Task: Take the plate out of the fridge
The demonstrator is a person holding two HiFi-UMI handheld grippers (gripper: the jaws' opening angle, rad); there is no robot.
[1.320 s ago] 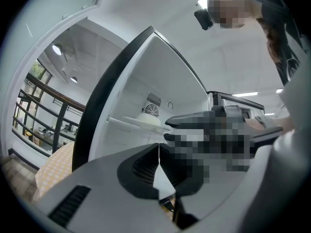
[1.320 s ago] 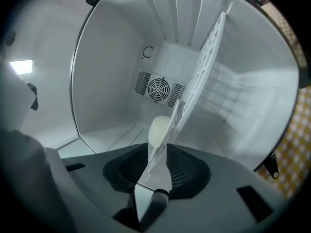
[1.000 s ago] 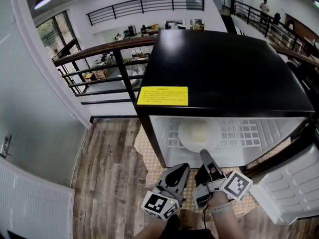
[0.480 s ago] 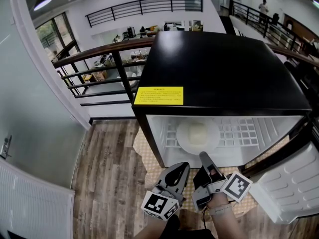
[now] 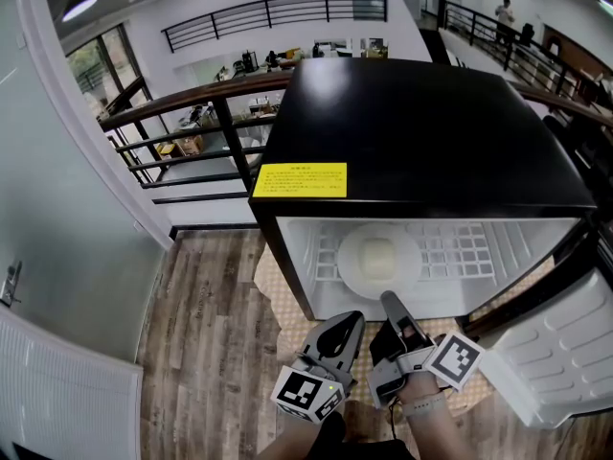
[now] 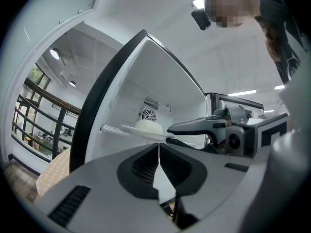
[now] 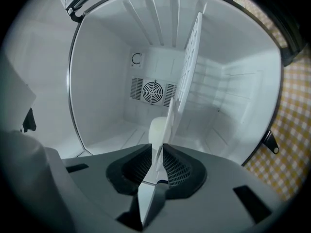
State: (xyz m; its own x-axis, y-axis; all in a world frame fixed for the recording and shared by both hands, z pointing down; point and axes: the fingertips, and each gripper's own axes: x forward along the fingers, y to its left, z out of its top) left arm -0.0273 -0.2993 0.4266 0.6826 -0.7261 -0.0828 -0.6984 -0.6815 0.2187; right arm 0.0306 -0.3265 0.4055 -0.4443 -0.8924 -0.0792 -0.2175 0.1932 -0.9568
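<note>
Plate [image 5: 352,259] rim clamped in right tool [image 5: 388,299]; left tool [image 5: 351,320] closed, empty, outside fridge [image 5: 431,132].

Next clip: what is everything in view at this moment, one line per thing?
fridge: one, black, white inside, centre, open
label: one, yellow, on the fridge top
door: one, white inside, swung open at right
shelf: one, white wire, inside the fridge
plate: one, white, on the shelf
food: one pale lump, on the plate
mat: one, checked, under the fridge
floor: wood planks, left of the fridge
railing: dark, behind the fridge
left gripper: one, grey, jaws together, in front of the fridge
right gripper: one, grey, jaws closed on the plate's near rim
</note>
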